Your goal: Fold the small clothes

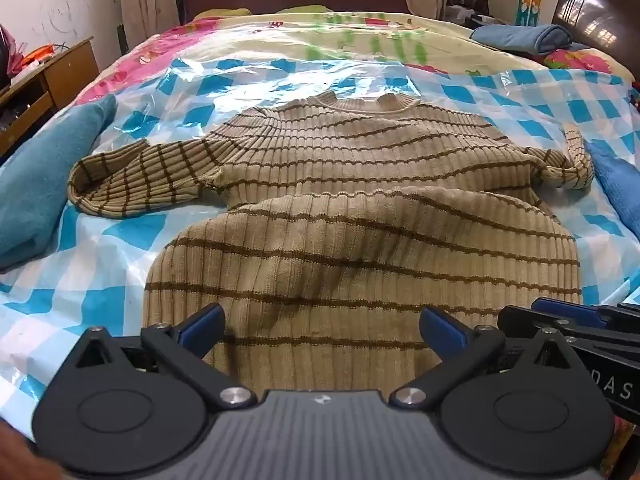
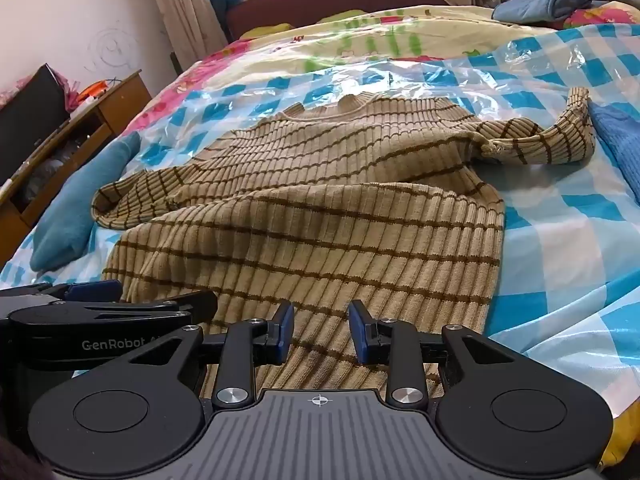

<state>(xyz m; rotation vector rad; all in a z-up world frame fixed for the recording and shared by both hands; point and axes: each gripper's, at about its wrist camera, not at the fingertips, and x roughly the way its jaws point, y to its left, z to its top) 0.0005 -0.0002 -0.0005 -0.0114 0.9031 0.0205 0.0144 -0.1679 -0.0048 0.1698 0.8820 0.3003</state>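
**Sweater hem under both tongs**

While the striped sweater (image 1: 360, 208) lies on the bed (image 1: 120, 240), collar far, hem nearest, the left tongs (image 1: 322, 330) gape wide over it; the right tongs (image 2: 321, 332), half-parted and gripping nothing, hover beside them, equally near.

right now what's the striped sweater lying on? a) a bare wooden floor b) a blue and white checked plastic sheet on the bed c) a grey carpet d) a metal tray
b: the tan striped sweater lies spread on a shiny blue and white checked plastic sheet that covers the bed, its checks showing on all sides of the knit.
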